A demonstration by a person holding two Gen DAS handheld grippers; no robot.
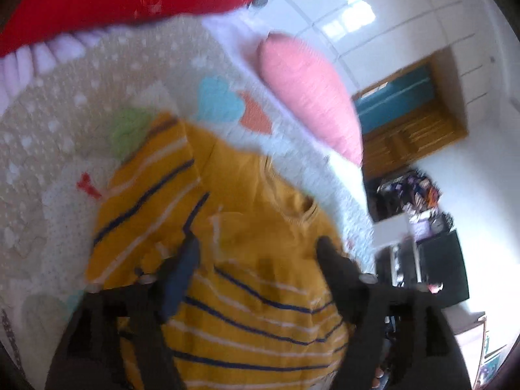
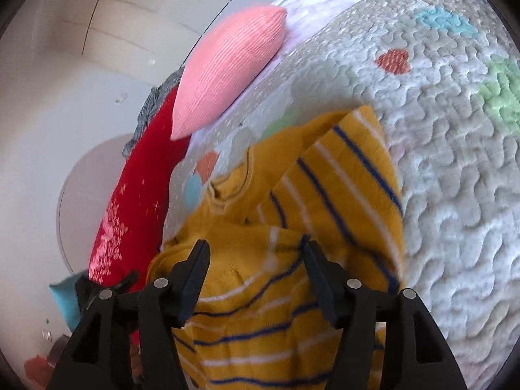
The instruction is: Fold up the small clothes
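left gripper (image 1: 256, 247) apart | right gripper (image 2: 255, 250) apart | shirt (image 2: 341, 175) rumpled on quilt (image 2: 455, 162) (sleeve flopped over) | risk: pinching two layers

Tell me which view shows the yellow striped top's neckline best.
The right wrist view: the yellow striped top shows its ribbed neckline fairly sharply above the fingers. The left wrist view shows the neckline too, but motion-blurred.

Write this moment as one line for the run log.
step: folding | item: yellow striped shirt crumpled on quilt | left gripper open over shirt | right gripper open over shirt | nearby: pink pillow
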